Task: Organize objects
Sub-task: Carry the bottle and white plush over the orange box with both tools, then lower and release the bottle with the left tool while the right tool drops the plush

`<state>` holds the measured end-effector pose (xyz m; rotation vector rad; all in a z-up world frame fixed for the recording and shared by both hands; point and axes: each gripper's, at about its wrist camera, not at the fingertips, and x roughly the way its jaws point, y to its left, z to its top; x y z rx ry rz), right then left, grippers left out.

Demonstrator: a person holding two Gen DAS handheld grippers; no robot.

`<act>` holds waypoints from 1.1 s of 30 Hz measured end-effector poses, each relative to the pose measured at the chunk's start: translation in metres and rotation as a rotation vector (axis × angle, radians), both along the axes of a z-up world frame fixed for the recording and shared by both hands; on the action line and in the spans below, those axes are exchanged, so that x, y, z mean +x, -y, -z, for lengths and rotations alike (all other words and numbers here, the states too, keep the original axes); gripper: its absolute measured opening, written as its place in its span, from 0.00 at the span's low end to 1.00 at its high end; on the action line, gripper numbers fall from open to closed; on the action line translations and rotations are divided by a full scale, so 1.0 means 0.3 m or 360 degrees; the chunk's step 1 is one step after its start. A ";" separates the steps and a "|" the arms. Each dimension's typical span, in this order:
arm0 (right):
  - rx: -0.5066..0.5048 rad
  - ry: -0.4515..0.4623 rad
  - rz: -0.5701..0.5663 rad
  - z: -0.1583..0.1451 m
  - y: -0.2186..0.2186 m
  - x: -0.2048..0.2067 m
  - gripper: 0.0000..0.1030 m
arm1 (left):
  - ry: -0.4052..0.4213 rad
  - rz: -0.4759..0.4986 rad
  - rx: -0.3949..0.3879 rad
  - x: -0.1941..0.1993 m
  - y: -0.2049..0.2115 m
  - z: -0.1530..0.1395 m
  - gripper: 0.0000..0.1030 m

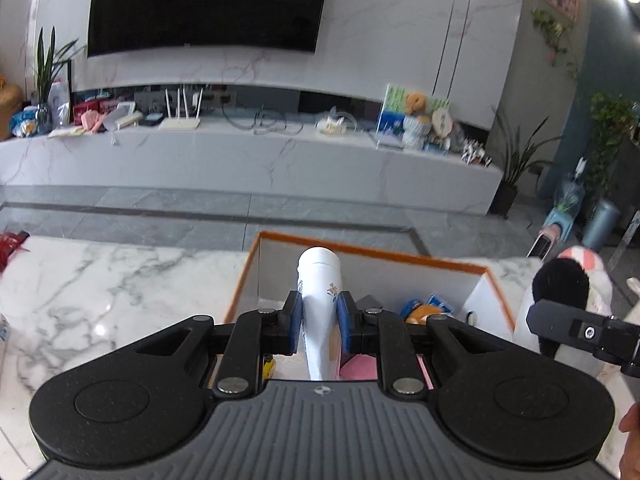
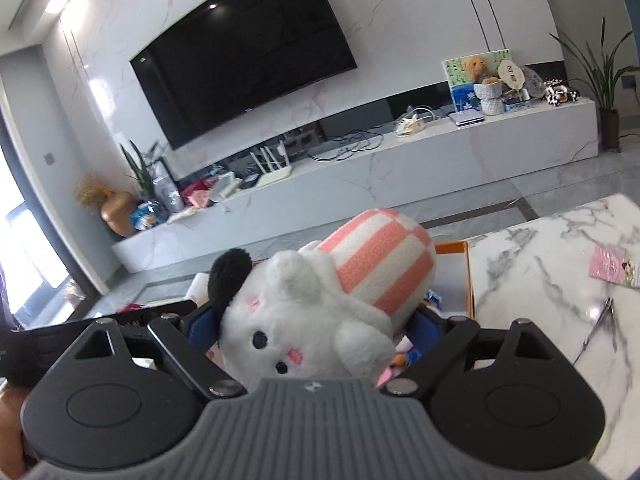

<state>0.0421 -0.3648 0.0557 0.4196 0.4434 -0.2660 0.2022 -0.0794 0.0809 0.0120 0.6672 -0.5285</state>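
My left gripper (image 1: 319, 322) is shut on a white paper cup (image 1: 320, 280) with a small flower print, held tilted over an orange-rimmed white box (image 1: 360, 254) on the marble table. My right gripper (image 2: 316, 326) is shut on a white plush toy (image 2: 320, 320) with a black ear and a pink-and-white striped part, held above the same box (image 2: 466, 276). The plush toy (image 1: 568, 284) and the right gripper's arm also show at the right edge of the left wrist view. Snack packets (image 1: 428, 310) and a pink item (image 1: 360, 368) lie inside the box.
The marble table (image 1: 100, 292) extends left of the box. In the right wrist view, a pink packet (image 2: 612, 266) and nail clippers (image 2: 604, 316) lie on the table to the right. A TV console with clutter stands across the grey floor.
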 end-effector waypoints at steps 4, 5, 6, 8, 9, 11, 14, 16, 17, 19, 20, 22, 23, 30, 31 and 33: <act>-0.0005 -0.0077 0.0031 0.065 0.034 0.085 0.89 | -0.0038 -0.0038 0.0073 0.065 0.051 0.074 0.21; -0.0002 -0.0108 0.0033 0.085 0.041 0.103 0.89 | -0.0056 -0.0037 0.0085 0.080 0.060 0.090 0.21; 0.0001 -0.0141 0.0034 0.107 0.046 0.121 0.89 | -0.0077 -0.0034 0.0092 0.091 0.065 0.107 0.21; -0.0001 -0.0204 0.0031 0.143 0.058 0.158 0.89 | -0.0102 -0.0035 0.0110 0.107 0.080 0.135 0.21; -0.0002 -0.0226 0.0029 0.158 0.061 0.172 0.89 | -0.0106 -0.0036 0.0122 0.110 0.085 0.147 0.21; 0.0008 -0.0263 0.0021 0.185 0.066 0.194 0.89 | -0.0122 -0.0037 0.0142 0.119 0.102 0.167 0.21; 0.0033 -0.0322 0.0010 0.226 0.068 0.219 0.89 | -0.0151 -0.0042 0.0185 0.126 0.128 0.196 0.21; -0.0019 -0.0361 0.0018 0.242 0.059 0.225 0.90 | -0.0160 -0.0046 0.0219 0.131 0.140 0.211 0.21; -0.0047 -0.0382 0.0021 0.245 0.054 0.229 0.90 | -0.0166 -0.0048 0.0227 0.132 0.143 0.216 0.21; -0.0078 -0.0399 0.0012 0.254 0.047 0.231 0.90 | -0.0182 -0.0052 0.0237 0.137 0.150 0.226 0.21; -0.0101 -0.0416 0.0007 0.258 0.042 0.234 0.90 | -0.0187 -0.0056 0.0240 0.138 0.151 0.230 0.21; -0.0158 -0.0452 0.0002 0.268 0.027 0.239 0.90 | -0.0199 -0.0061 0.0246 0.140 0.155 0.234 0.21; -0.0181 -0.0465 0.0002 0.272 0.021 0.240 0.90 | -0.0202 -0.0063 0.0250 0.138 0.155 0.237 0.21; -0.0257 -0.0520 -0.0018 0.285 0.000 0.250 0.90 | -0.0213 -0.0060 0.0294 0.136 0.175 0.242 0.21; -0.0264 -0.0526 -0.0018 0.286 -0.003 0.251 0.90 | -0.0214 -0.0059 0.0301 0.135 0.178 0.242 0.21; -0.0287 -0.0544 -0.0025 0.289 -0.012 0.252 0.90 | -0.0215 -0.0057 0.0314 0.132 0.183 0.245 0.21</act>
